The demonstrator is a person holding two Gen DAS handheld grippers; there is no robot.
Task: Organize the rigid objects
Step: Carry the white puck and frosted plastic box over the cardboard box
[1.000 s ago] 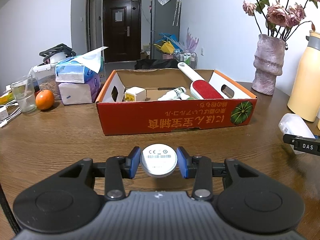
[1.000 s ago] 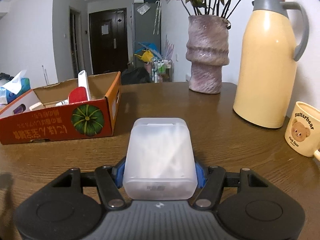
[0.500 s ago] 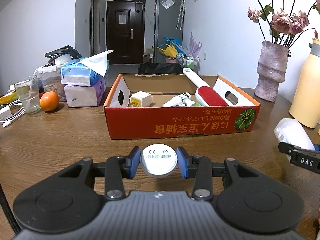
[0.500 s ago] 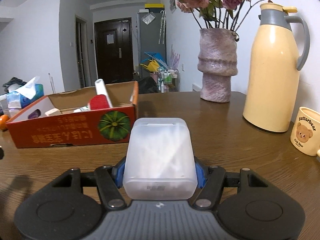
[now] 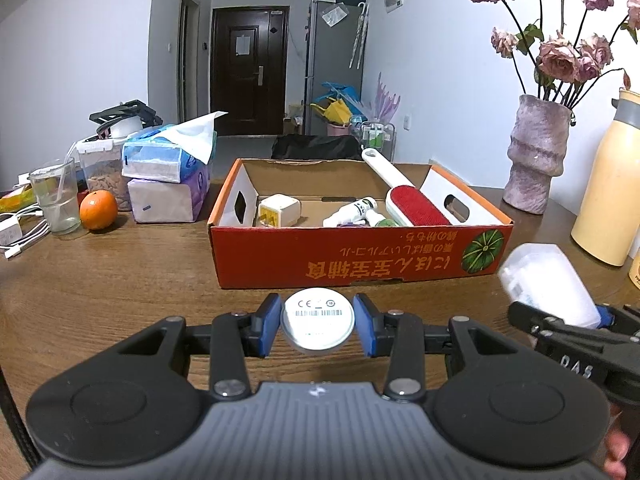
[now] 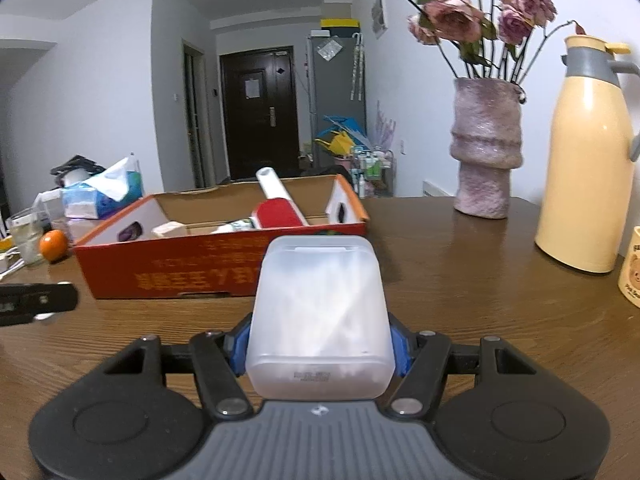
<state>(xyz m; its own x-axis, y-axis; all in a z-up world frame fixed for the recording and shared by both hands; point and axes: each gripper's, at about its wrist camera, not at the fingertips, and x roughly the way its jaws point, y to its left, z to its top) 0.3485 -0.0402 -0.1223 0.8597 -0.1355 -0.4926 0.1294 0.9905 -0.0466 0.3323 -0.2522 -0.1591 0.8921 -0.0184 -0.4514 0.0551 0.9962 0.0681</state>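
Left wrist view: the left gripper (image 5: 318,330) is closed on a disc (image 5: 318,323), its blue pads pinching the round edge from both sides, label face up toward the camera. Straight ahead, near the front edge of the table (image 5: 120,280), sits the box (image 5: 360,260), its long axis running left to right across the line of approach, open top facing up. Inside lie a plug (image 5: 279,211) at the left end, a bottle (image 5: 352,212) in the middle, and a brush (image 5: 404,196) slanting toward the back right corner.

The right gripper (image 6: 318,344) is clamped on a case (image 6: 319,316), held lengthwise along the fingers. From its view the box lies ahead and to the left, its right end nearest.

Both loads hang short of the box's front wall, apart from it. The left gripper faces the box squarely, so it looks better lined up; the free floor between plug and bottle seems the likeliest spot for the disc. Each load must rise over the front wall first
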